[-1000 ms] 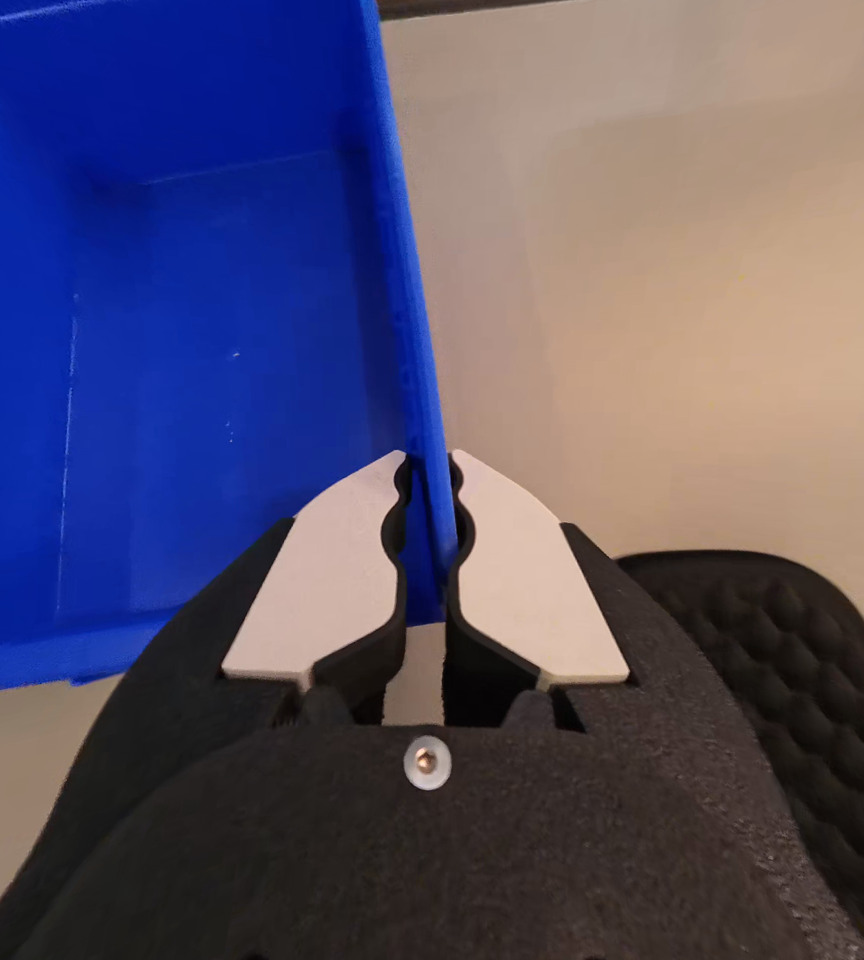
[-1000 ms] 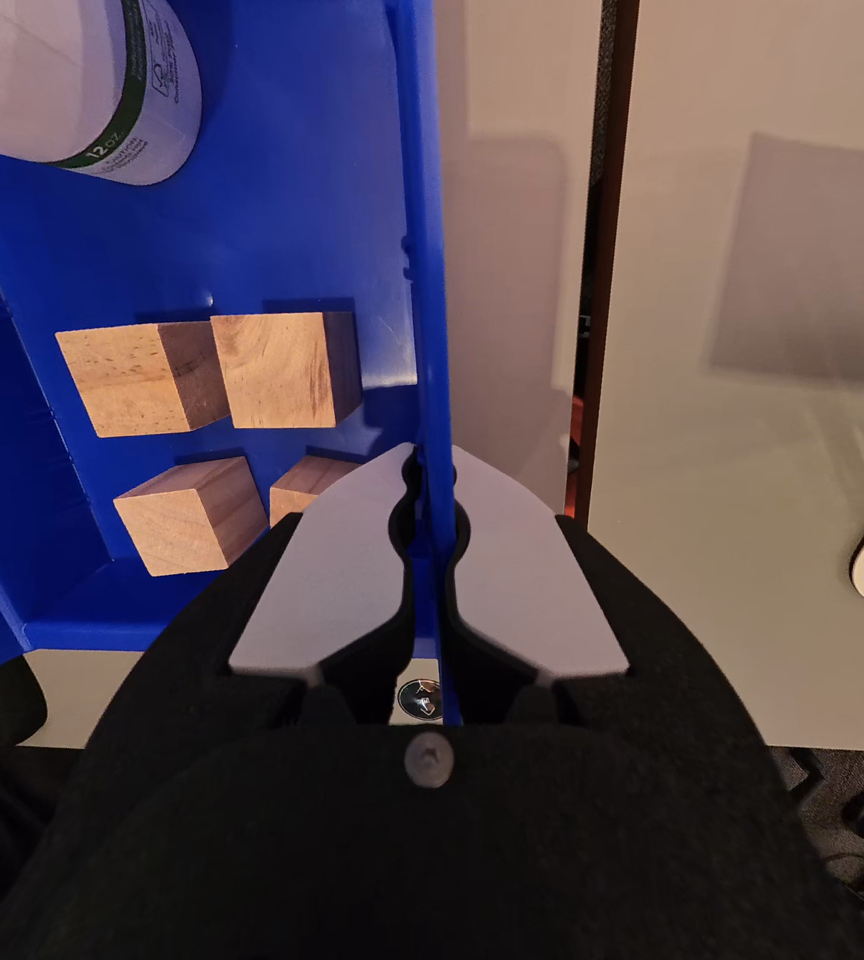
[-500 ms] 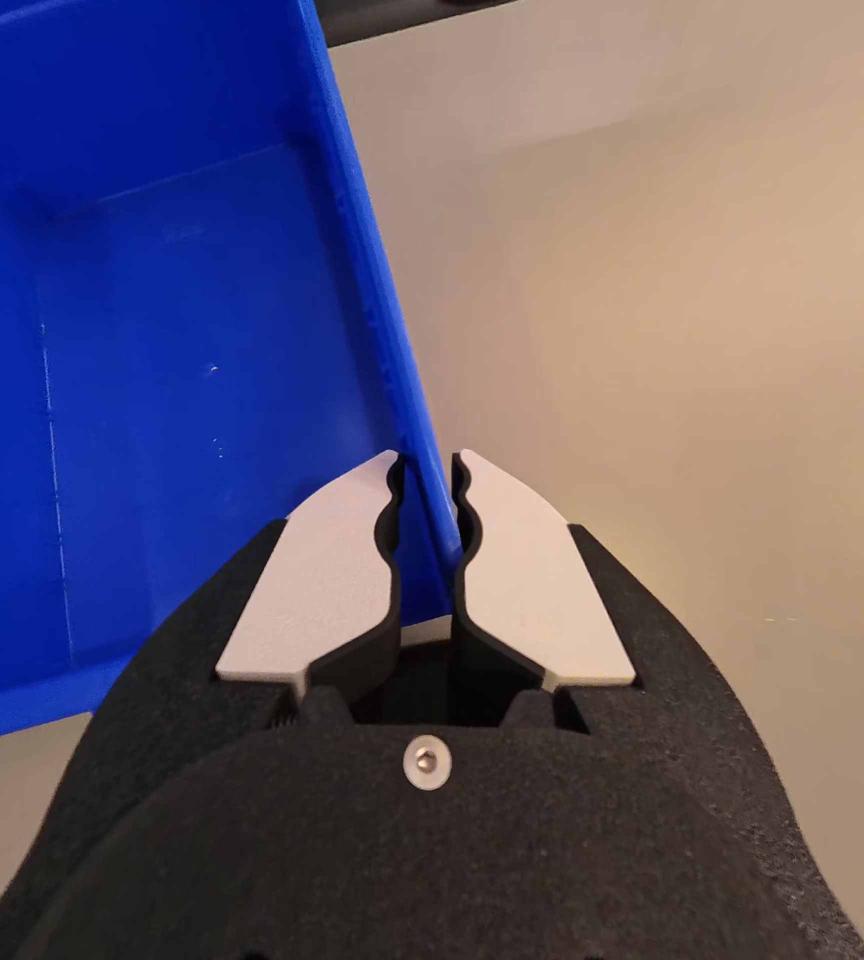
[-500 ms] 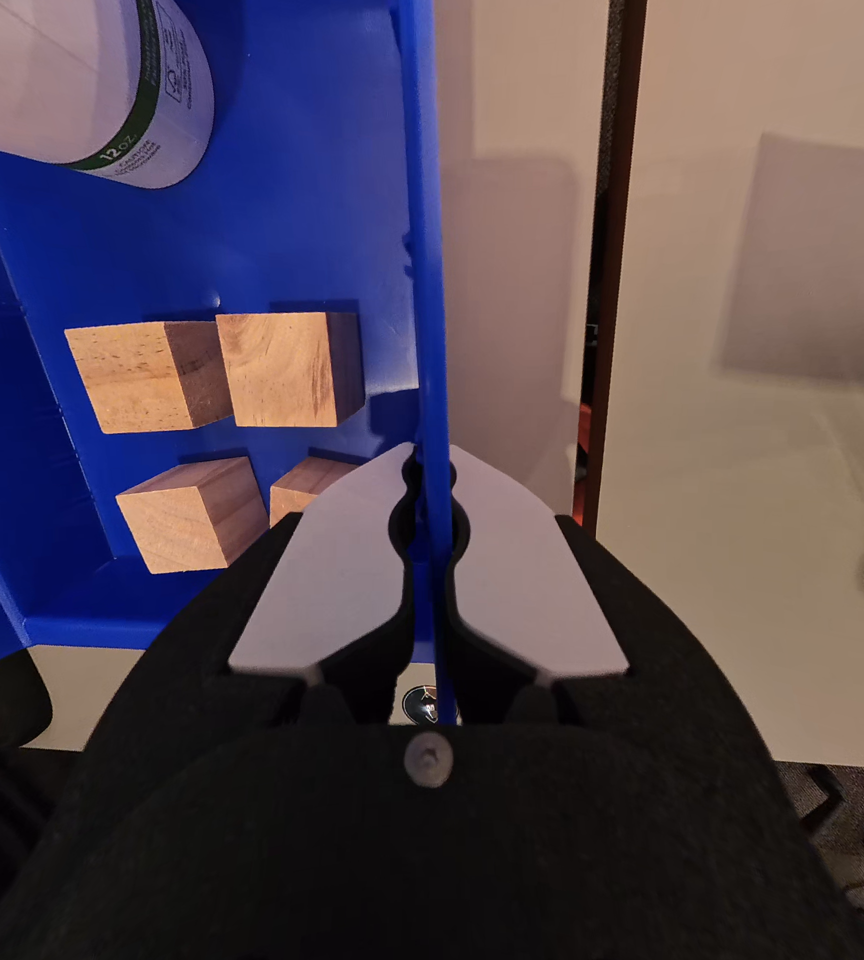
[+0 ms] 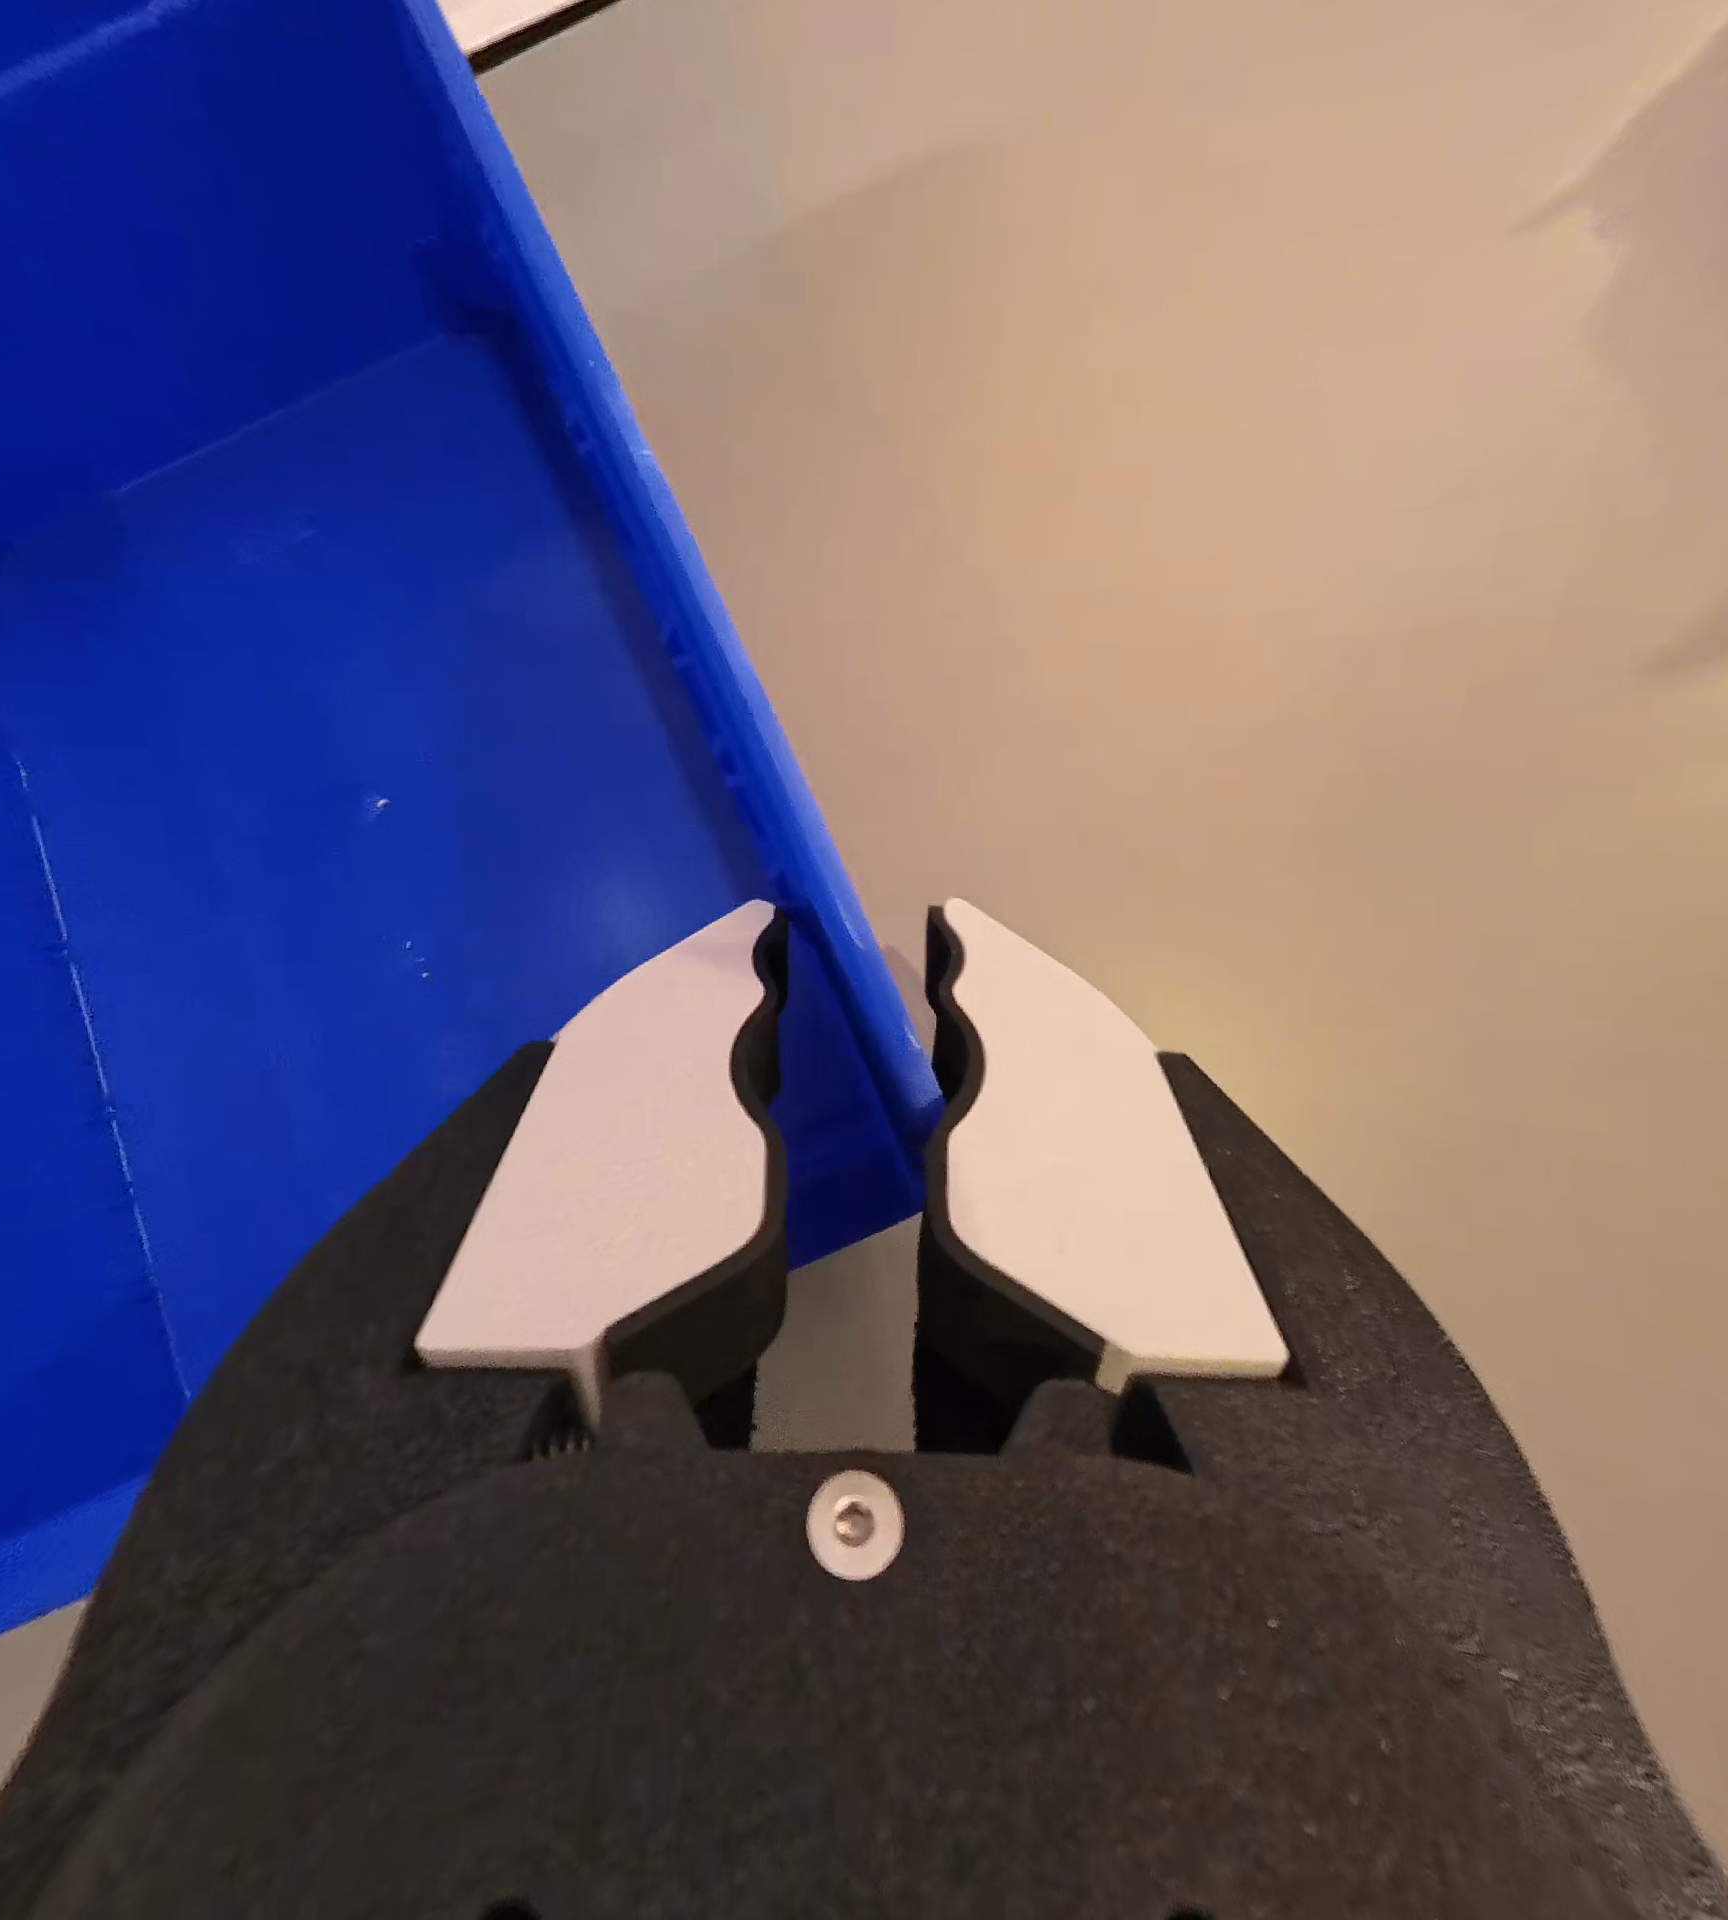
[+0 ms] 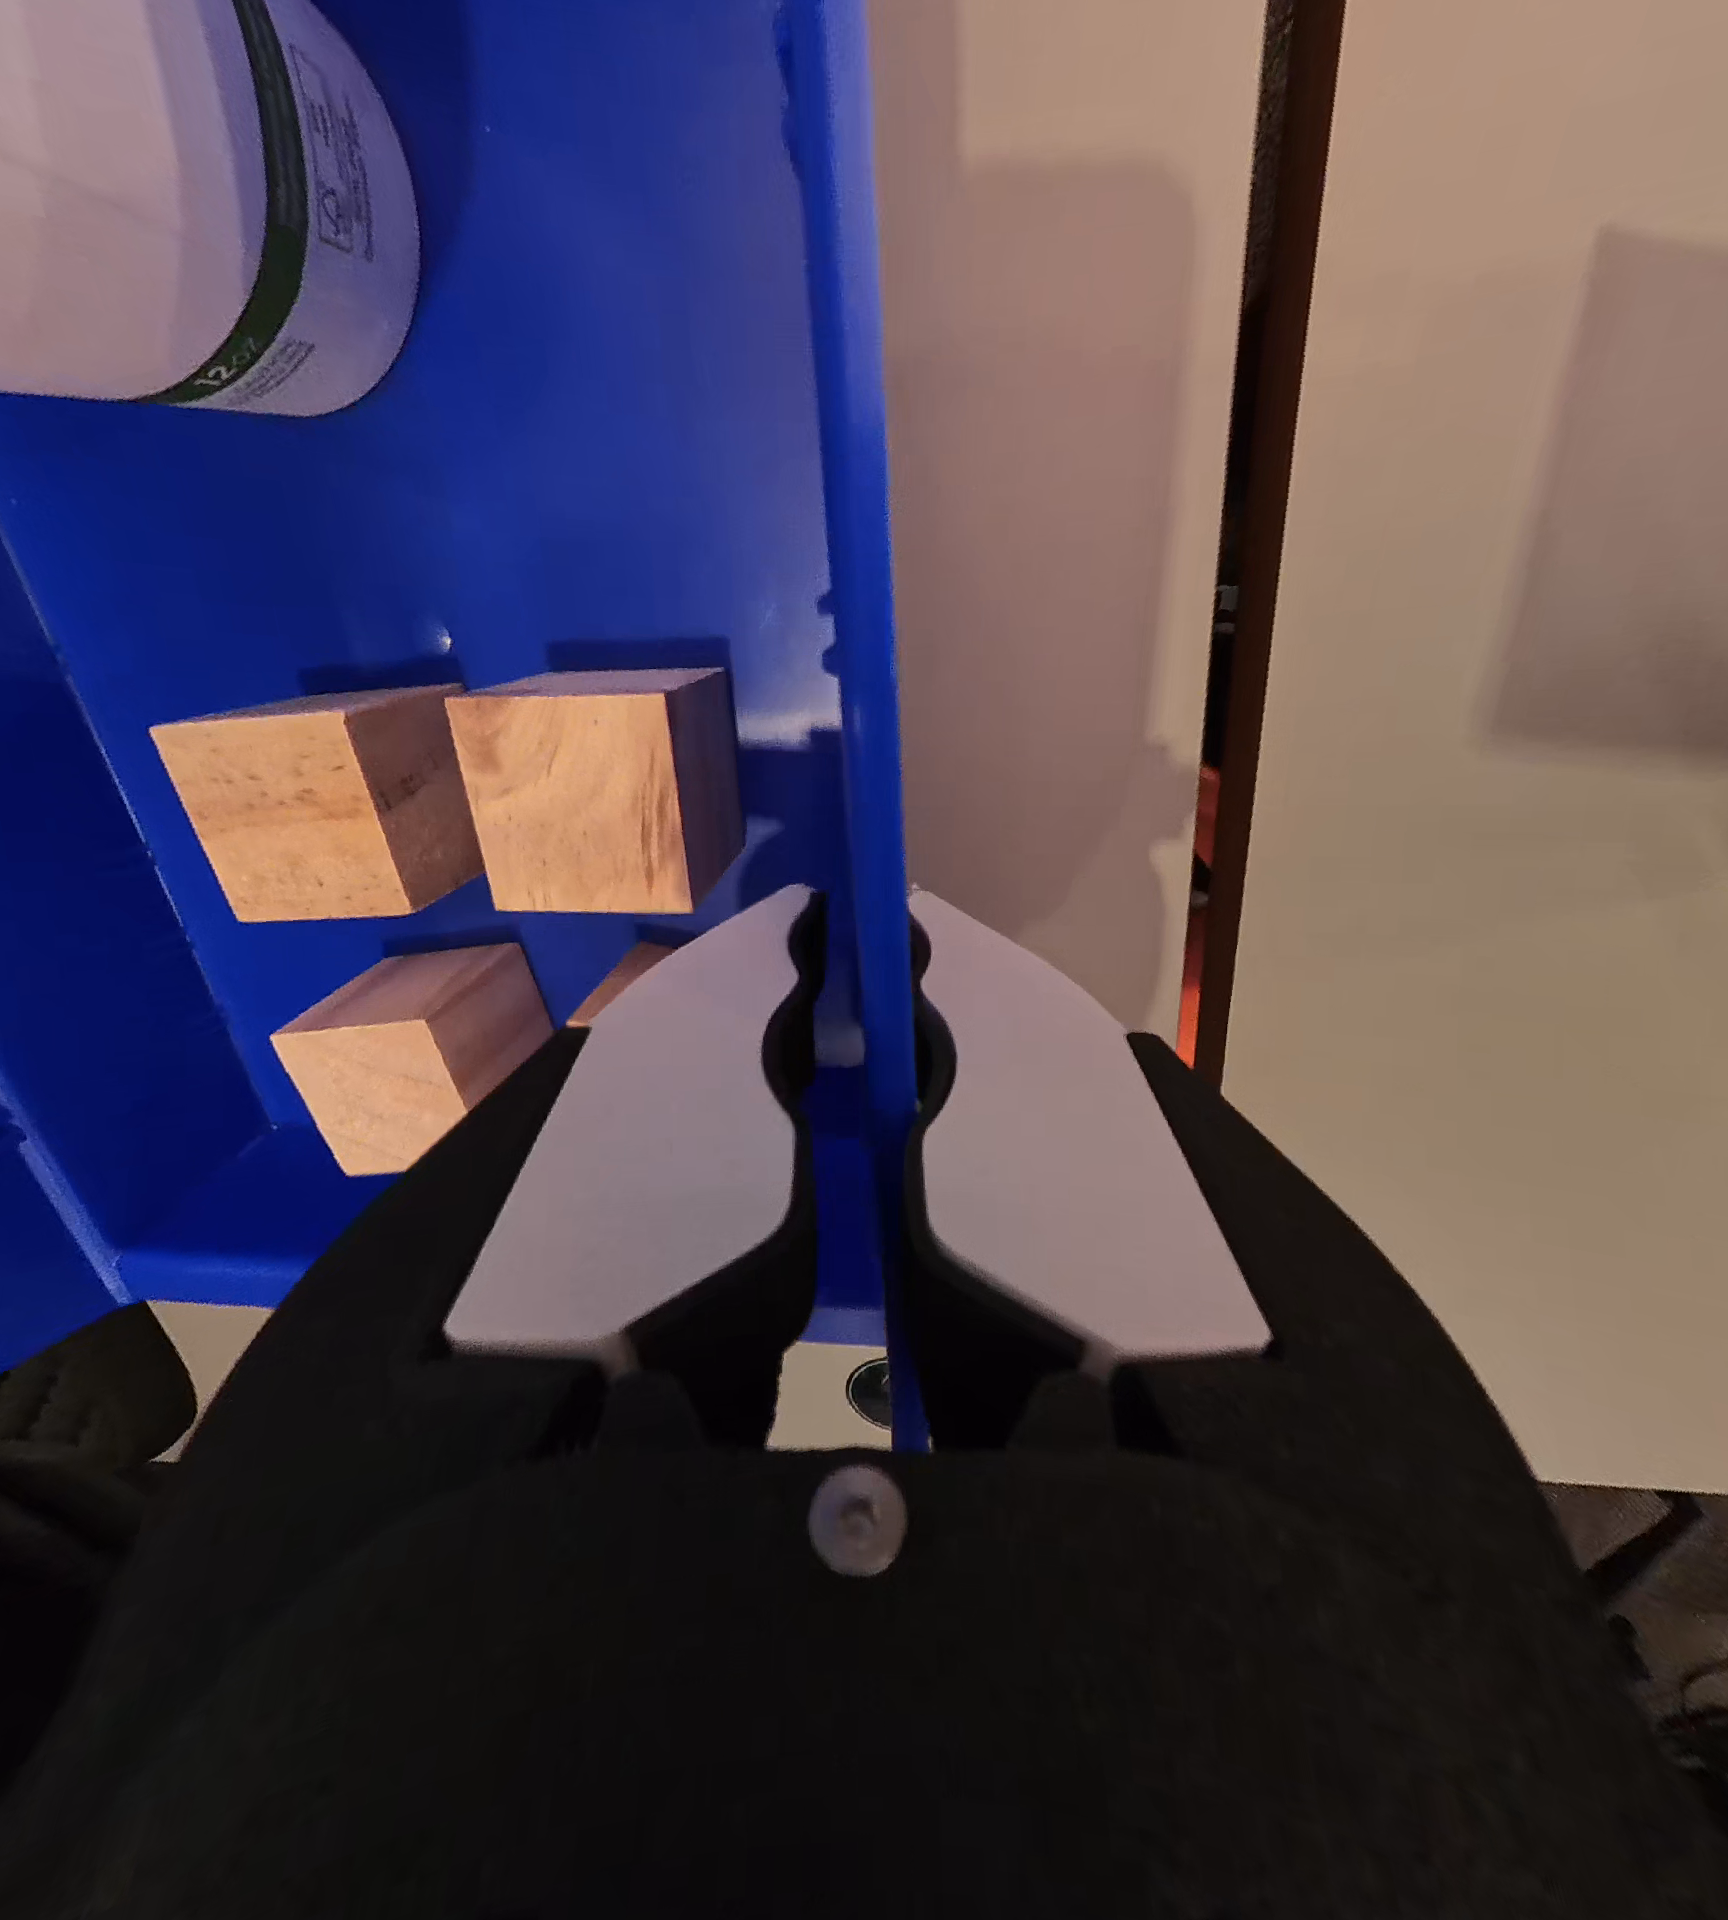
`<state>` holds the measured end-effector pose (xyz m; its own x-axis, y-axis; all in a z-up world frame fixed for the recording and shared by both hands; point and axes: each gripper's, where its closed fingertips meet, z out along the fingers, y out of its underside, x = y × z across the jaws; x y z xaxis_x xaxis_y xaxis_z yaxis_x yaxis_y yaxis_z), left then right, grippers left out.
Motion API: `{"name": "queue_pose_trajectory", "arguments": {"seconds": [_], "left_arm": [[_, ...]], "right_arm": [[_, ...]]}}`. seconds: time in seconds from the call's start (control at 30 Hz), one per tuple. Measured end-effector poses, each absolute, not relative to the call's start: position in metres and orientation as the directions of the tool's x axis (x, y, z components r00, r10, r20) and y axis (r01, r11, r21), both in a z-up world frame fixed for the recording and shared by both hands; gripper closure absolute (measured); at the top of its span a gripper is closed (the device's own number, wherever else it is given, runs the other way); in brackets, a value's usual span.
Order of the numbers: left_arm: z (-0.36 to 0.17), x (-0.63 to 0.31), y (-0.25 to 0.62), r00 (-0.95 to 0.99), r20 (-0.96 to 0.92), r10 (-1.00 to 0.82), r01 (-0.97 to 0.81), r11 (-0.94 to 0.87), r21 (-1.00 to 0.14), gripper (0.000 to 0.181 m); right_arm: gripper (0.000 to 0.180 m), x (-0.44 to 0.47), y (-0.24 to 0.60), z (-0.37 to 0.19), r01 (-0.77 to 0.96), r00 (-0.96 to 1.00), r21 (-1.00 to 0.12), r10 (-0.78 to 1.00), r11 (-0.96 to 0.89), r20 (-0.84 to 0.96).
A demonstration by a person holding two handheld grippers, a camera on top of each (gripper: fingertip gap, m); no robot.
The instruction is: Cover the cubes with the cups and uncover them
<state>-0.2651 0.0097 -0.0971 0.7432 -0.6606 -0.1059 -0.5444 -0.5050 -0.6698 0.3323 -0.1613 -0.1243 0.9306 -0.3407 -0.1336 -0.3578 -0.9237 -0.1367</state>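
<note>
At the bottom of the left wrist view, the left gripper [image 5: 857,997] has its fingers parted a little, straddling the near corner of a blue plastic bin [image 5: 268,831]; the bin's side wall runs between them, close to the right finger and clear of the left one, so nothing is clamped. Beyond it, this end of the bin shows only bare blue floor, and the pale bench [image 5: 1255,520] stretches off to the right. In the right wrist view, the right gripper [image 6: 865,997] is closed to a narrow gap around the thin blue wall of the bin [image 6: 844,520], which passes straight up between its fingers, though whether the pads press it is hard to tell. Just past the left finger, four wooden cubes [image 6: 590,790] sit in a loose two-by-two group on the bin floor, the nearest right one partly hidden. Farther in, a white paper cup [image 6: 112,197] with a green band lies on its side, well apart from the cubes
</note>
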Motion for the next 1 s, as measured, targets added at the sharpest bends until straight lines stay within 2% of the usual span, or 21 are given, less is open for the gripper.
{"name": "queue_pose_trajectory", "arguments": {"seconds": [0.3,0.63,0.8,1.0], "left_arm": [[-0.098,-0.211,-0.020,0.659,-0.093,-0.746,-0.594,-0.441,-0.673,0.149],[-0.099,-0.154,-0.048,0.559,-0.048,-0.828,-0.631,-0.387,-0.673,0.140],[-0.078,-0.145,-0.056,0.547,0.077,-0.834,-0.520,-0.410,-0.749,0.137],[-0.031,-0.163,-0.057,0.540,0.014,-0.842,-0.458,-0.308,-0.834,0.131]], "right_arm": [[0.169,0.339,-0.157,-0.128,-0.349,0.937,-0.100,-0.344,-0.932,-0.066],[0.175,0.330,-0.156,-0.128,-0.405,0.907,-0.117,-0.382,-0.907,-0.176],[0.174,0.327,-0.160,-0.127,-0.437,0.889,-0.122,-0.407,-0.891,-0.207],[0.174,0.320,-0.166,-0.127,-0.502,0.852,-0.134,-0.463,-0.854,-0.245]]}}
